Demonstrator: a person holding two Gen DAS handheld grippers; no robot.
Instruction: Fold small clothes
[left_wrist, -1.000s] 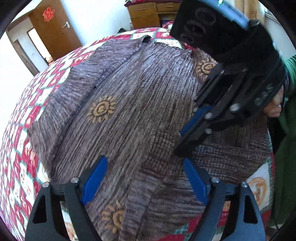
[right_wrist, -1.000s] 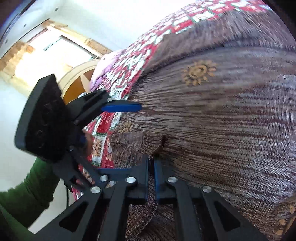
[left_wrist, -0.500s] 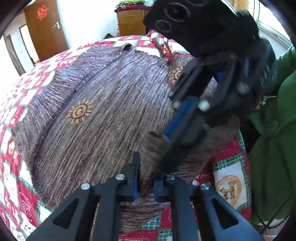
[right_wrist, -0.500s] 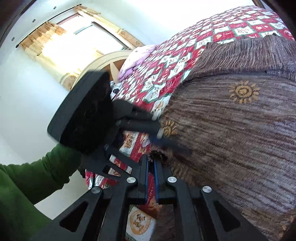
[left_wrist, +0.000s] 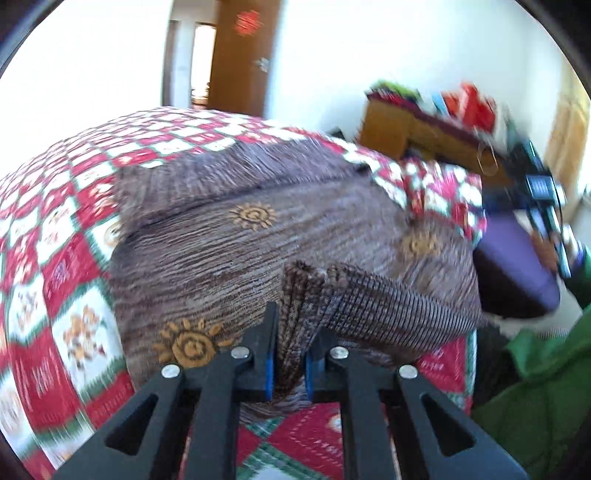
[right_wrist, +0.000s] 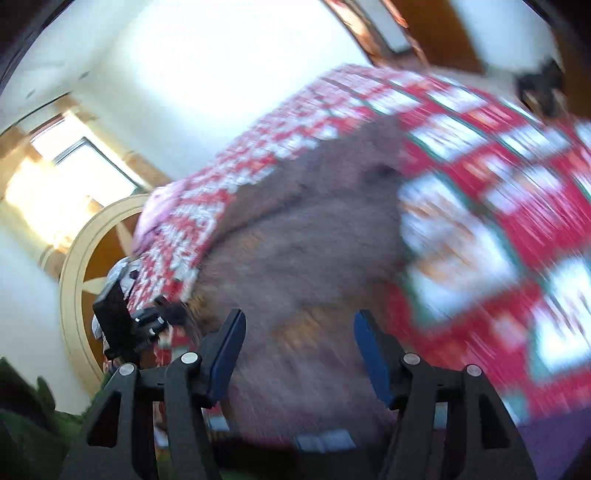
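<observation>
Brown knit sweater (left_wrist: 236, 254): spread on the quilted bed (left_wrist: 55, 236), centre of the left wrist view, long axis running lower left to upper right; near hem cut off behind the left gripper (left_wrist: 290, 350). Right wrist view heavily motion-blurred; sun motifs unreadable there. Left gripper: pressed together, pinching the ribbed cuff (left_wrist: 299, 317) at lower centre, sleeve trailing right; a second ago it stood wide. Right gripper (right_wrist: 299, 354): jaws have just been opening, now spread, nothing between them, cuff released; seen blurred at the right edge of the left view.
</observation>
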